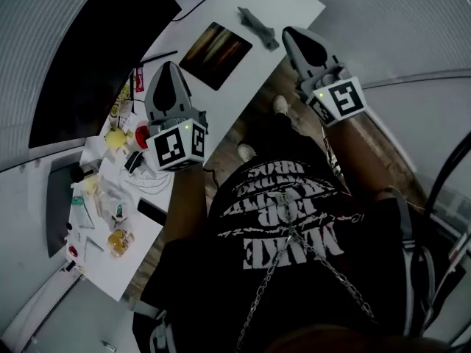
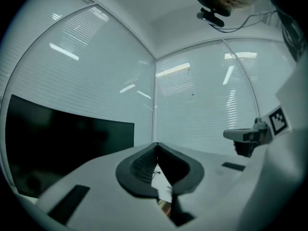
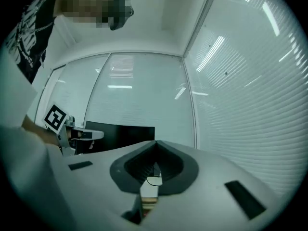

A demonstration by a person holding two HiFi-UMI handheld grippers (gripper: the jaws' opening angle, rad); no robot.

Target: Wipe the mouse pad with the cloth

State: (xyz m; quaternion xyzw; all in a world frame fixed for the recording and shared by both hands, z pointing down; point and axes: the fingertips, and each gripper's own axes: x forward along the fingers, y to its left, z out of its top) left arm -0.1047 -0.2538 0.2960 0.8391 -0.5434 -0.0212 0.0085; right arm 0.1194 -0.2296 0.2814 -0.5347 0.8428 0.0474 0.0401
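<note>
While both tools hover above the counter, the left tool and right tool each clenched on nothing, no wiping is under way. The cloth lies crumpled at 2 o'clock from the mouse pad, near it, so I'd judge the job either finished or unstarted.

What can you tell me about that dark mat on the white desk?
The mouse pad is a thin, dark rectangle with a brownish sheen across its middle, lying flat near the far end of the white desk. Nothing rests on it; the crumpled grey cloth lies just beside it, seemingly not touching.
</note>
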